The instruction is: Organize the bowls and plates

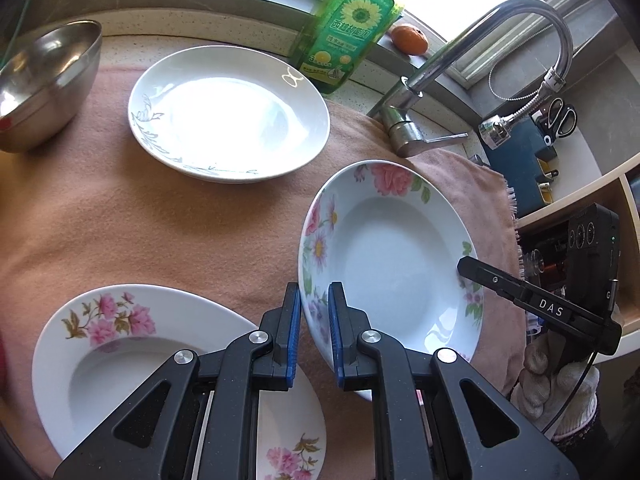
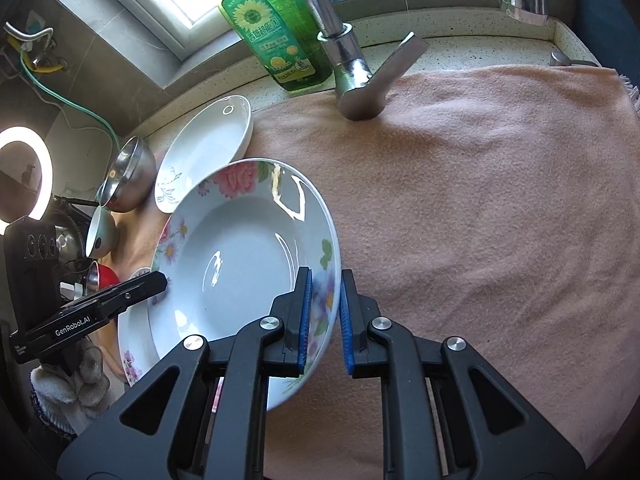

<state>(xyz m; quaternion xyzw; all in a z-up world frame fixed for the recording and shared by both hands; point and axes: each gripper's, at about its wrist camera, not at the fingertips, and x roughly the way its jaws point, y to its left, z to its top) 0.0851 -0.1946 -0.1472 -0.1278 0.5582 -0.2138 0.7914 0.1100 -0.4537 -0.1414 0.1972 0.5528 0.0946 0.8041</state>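
Note:
A deep plate with pink and purple flowers (image 1: pixel 392 256) (image 2: pixel 240 272) hangs tilted above the pink towel, gripped on opposite rims. My left gripper (image 1: pixel 315 296) is shut on its near-left rim, and my right gripper (image 2: pixel 326 280) is shut on its right rim. Each gripper's black finger also shows in the other view: the right gripper (image 1: pixel 466 266), the left gripper (image 2: pixel 160 280). A second pink-flowered plate (image 1: pixel 120 352) (image 2: pixel 132 340) lies on the towel below. A white plate with a grey leaf pattern (image 1: pixel 228 116) (image 2: pixel 204 152) lies further back. A steel bowl (image 1: pixel 44 84) (image 2: pixel 128 176) sits at the left.
The pink towel (image 1: pixel 160 220) (image 2: pixel 480 200) covers the counter. A green dish soap bottle (image 1: pixel 348 28) (image 2: pixel 276 32), a chrome faucet (image 1: pixel 420 120) (image 2: pixel 352 72) and an orange (image 1: pixel 410 39) stand at the back. Smaller bowls (image 2: pixel 102 232) sit far left. A gloved hand (image 1: pixel 560 384) holds the right gripper.

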